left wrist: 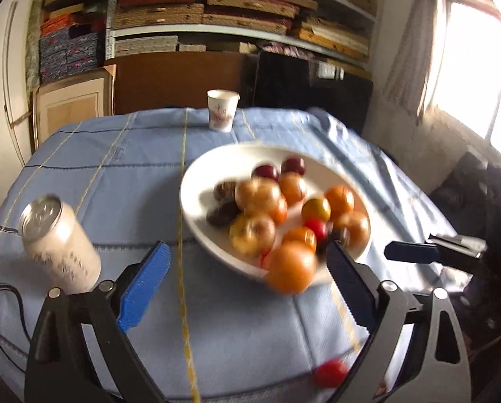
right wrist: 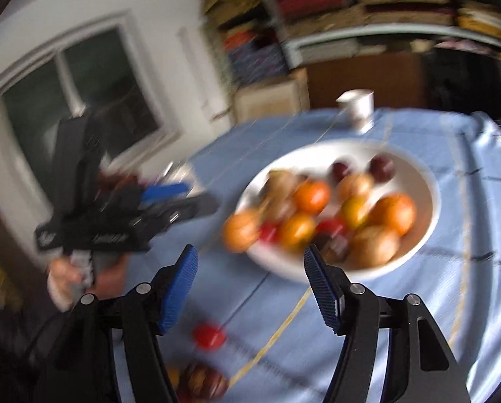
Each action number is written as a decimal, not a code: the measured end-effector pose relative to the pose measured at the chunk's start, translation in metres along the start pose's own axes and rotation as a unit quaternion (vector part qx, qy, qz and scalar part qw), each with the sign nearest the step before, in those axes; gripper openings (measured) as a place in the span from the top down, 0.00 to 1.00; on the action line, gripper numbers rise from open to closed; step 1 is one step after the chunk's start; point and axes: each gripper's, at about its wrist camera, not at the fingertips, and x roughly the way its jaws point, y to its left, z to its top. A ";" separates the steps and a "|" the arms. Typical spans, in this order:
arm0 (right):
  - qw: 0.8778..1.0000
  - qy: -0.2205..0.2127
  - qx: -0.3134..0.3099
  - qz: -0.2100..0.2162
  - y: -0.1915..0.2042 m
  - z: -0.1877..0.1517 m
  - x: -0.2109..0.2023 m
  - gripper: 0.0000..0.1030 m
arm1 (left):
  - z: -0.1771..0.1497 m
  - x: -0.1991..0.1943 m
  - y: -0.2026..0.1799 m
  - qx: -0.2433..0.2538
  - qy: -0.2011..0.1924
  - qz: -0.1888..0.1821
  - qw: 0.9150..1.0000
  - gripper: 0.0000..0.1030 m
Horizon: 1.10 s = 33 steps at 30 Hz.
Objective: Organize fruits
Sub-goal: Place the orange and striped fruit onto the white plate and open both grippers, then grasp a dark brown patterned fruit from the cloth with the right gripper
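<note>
A white bowl (left wrist: 200,181) holds several oranges, apples, dark plums and small tomatoes; it also shows in the right wrist view (right wrist: 425,174). An orange (left wrist: 291,270) sits at the bowl's near rim, beside it in the right wrist view (right wrist: 241,231). A red tomato (left wrist: 329,373) lies loose on the cloth, also in the right wrist view (right wrist: 209,336). More fruit (right wrist: 203,383) lies at the table's near edge. My left gripper (left wrist: 247,285) is open and empty, short of the bowl; it shows from the side in the right wrist view (right wrist: 170,194). My right gripper (right wrist: 250,288) is open and empty; one finger (left wrist: 413,252) shows in the left wrist view.
A tilted white drink can (left wrist: 59,245) stands on the blue tablecloth (left wrist: 116,174) at the left. A paper cup (left wrist: 222,110) stands at the table's far edge. Shelves with stacked mats are behind. Both views are motion blurred.
</note>
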 end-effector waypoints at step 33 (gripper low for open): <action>0.982 0.164 -0.055 0.073 0.030 -0.051 0.026 0.58 | -0.038 -0.016 0.005 0.009 0.036 0.012 0.999 0.10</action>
